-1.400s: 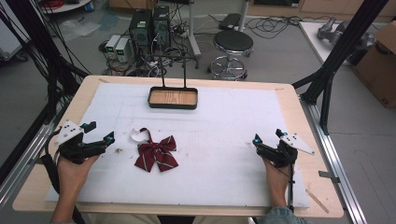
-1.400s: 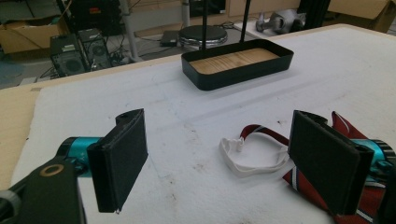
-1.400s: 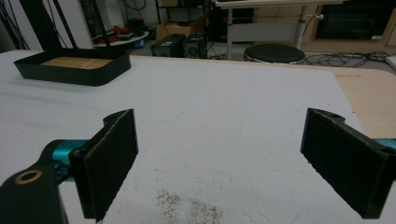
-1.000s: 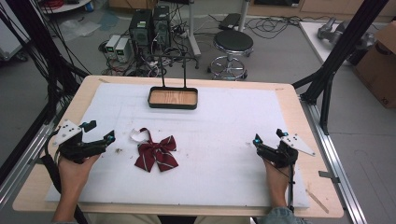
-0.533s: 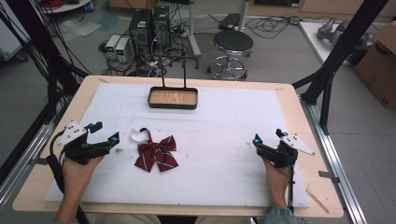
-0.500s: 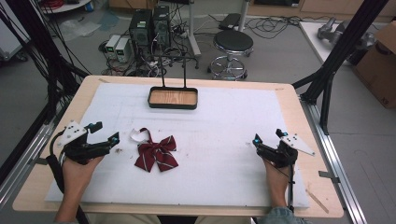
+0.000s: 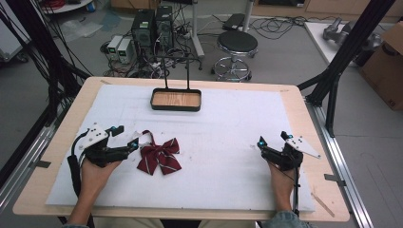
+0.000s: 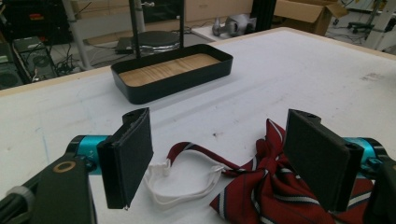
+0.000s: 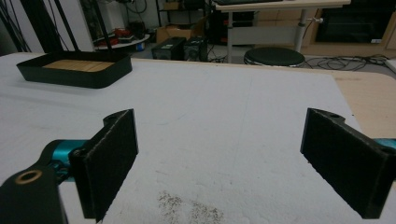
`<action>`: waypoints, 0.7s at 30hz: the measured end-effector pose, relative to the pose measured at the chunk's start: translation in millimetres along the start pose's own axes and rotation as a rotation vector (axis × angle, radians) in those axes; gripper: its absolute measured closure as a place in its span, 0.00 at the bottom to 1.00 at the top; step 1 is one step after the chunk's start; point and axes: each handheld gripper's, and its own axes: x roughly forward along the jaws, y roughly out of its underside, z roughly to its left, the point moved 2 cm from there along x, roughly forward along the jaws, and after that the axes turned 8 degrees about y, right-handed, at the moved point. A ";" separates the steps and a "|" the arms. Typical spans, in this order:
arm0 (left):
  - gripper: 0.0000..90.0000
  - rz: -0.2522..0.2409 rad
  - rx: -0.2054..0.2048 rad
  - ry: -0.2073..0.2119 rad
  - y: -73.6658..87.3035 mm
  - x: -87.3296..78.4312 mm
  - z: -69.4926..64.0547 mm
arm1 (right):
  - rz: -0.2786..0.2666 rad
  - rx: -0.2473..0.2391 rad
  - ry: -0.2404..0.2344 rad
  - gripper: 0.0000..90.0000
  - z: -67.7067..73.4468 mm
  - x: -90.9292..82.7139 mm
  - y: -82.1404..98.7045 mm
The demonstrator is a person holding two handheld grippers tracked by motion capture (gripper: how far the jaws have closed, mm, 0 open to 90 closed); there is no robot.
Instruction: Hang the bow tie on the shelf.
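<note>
Bow tie: dark red, thin white and navy stripes, white strap
Tray: black walls, wood-grain floor
Table: white cover, tan edge

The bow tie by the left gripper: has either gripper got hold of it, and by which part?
Nothing is held. The left gripper stands open around the bow tie and its white strap; the right gripper is open over bare table.

Lab floor beyond table.
Round black stool centre; computer towers left of it, cardboard box far right.
</note>
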 end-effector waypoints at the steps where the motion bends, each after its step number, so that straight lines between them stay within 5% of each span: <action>1: 0.27 0.000 0.001 0.005 -0.1 1.6 -0.8 | 0.000 0.000 0.000 0.11 0.0 0.0 0.0; 21: 0.29 0.041 0.047 0.130 1.8 39.8 -22.7 | 0.000 0.002 0.001 0.11 -0.4 0.0 -0.1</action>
